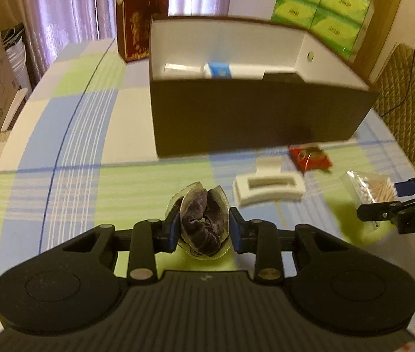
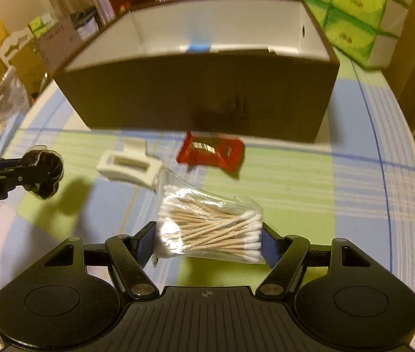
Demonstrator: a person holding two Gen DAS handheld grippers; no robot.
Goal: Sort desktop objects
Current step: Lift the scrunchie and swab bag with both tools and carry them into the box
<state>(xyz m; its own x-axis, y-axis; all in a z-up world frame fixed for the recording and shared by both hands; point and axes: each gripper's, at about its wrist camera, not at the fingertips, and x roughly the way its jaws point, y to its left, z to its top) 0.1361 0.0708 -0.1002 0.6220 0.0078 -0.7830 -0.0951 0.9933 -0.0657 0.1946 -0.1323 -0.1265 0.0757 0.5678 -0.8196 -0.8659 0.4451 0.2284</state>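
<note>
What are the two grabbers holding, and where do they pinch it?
The left hand-held gripper pinches a clear packet of dark dried fruit by its two sides. The right hand-held gripper pinches a bag of cotton swabs by its two ends.

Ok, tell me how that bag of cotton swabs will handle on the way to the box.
The bag of cotton swabs probably weighs little. Its thin clear film looks floppy and slick, so it may sag or slip between the right gripper jaws. The loose swabs could shift inside.

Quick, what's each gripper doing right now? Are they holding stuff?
Left gripper: closed on a dark dried fruit in a clear wrapper.
Right gripper: closed on a clear bag of cotton swabs.
</note>
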